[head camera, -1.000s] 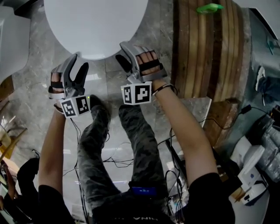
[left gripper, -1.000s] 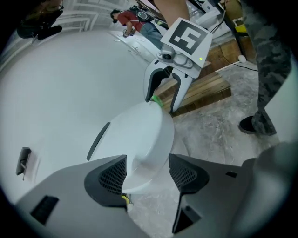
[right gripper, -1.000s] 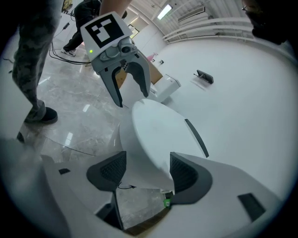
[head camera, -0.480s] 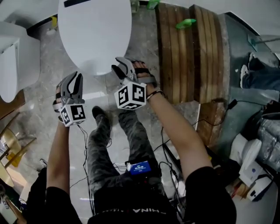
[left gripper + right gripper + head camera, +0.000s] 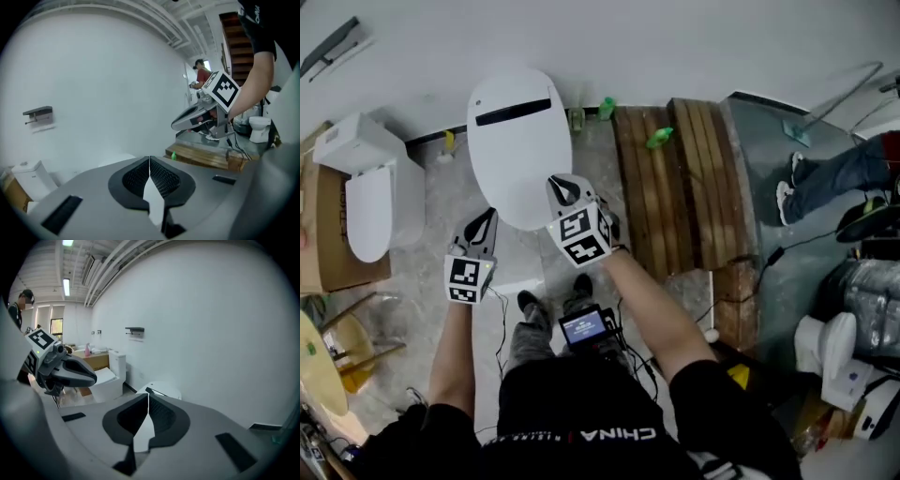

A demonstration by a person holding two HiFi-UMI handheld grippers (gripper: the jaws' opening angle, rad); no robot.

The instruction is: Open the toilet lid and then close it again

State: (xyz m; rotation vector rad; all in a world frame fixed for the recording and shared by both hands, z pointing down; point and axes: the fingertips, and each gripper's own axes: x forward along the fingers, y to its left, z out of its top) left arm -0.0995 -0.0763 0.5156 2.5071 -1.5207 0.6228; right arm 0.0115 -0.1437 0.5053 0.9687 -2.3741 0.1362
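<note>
Toilet lid (image 5: 520, 141) smooth white oval; left gripper (image 5: 487, 218), right gripper (image 5: 560, 186) just clenched, empty.

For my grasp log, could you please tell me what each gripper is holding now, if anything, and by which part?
Nothing is held: the left gripper and the right gripper have both just closed, jaws together on nothing, clear of the toilet lid.

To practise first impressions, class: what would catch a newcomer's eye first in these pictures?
The big white toilet lid, closed, sits at the head view's top centre. In front of it hover the left tongs and right tongs, both just closed on nothing. Wooden planks lie to its right.
</note>
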